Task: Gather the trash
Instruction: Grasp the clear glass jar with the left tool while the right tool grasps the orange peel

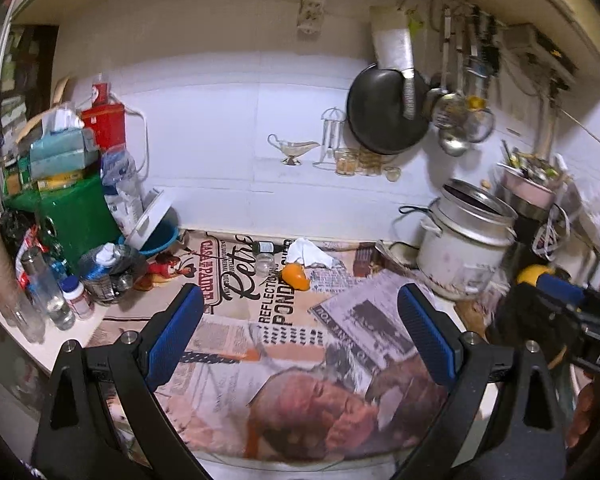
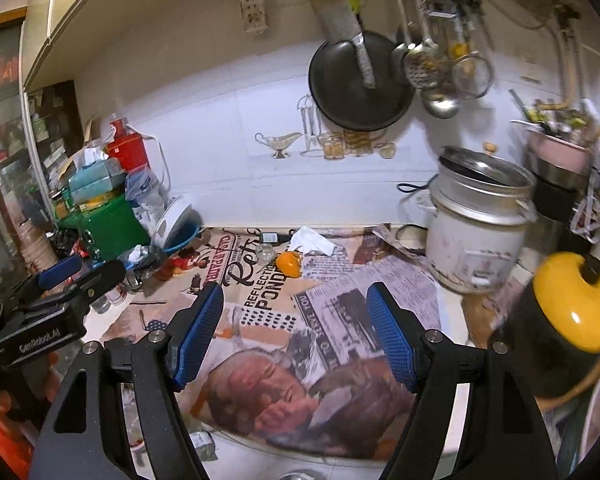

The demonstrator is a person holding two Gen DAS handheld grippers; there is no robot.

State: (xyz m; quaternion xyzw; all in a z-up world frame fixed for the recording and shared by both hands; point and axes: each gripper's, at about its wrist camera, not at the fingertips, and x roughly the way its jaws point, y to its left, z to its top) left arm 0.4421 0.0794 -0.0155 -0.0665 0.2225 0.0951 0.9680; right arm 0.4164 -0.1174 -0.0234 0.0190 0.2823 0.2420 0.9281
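On the newspaper-covered counter (image 1: 260, 344) lie a crumpled white tissue (image 1: 310, 254), an orange peel-like scrap (image 1: 295, 276), a small empty glass jar (image 1: 265, 263) and a small dark bottle (image 1: 269, 247) on its side, all near the back wall. They also show in the right wrist view: the tissue (image 2: 311, 241), the orange scrap (image 2: 289, 264), the jar (image 2: 265, 253). My left gripper (image 1: 300, 312) is open and empty, hovering in front of them. My right gripper (image 2: 296, 316) is open and empty, beside the left one (image 2: 56, 276).
A white rice cooker (image 1: 460, 244) stands at the right. A green box (image 1: 72, 216) with tissue packs, a blue bowl (image 1: 160, 240) and several plastic bottles (image 1: 52, 296) crowd the left. A black pan (image 1: 384, 112) and ladles hang on the wall. A yellow-topped black container (image 2: 560, 324) stands at the near right.
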